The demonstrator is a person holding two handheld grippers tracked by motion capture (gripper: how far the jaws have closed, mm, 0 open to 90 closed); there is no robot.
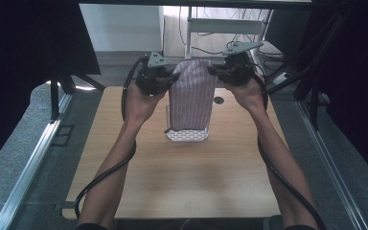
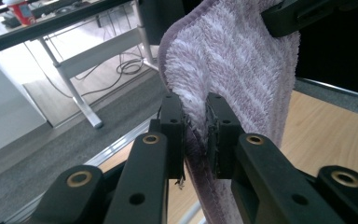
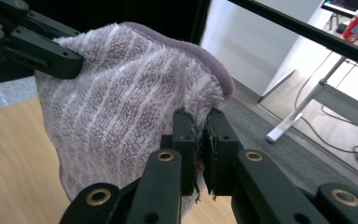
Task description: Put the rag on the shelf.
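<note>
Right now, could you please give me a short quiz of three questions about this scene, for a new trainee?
1. True or false: the towel lies flat on the table.
2. What does the left gripper clamp? A) a cable B) the towel's edge C) nothing
3. Fill in: under the hanging towel stands a white ____.

Key: 1 false, both the left and the right gripper hold it up. 2 B. 3 rack.

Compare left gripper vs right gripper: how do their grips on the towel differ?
The left gripper pinches the towel at its upper left corner; the right gripper takes the upper right corner. In the high view the right gripper sits slightly higher than the left. Both are shut on the towel's edge, hanging it above the white basket.
</note>
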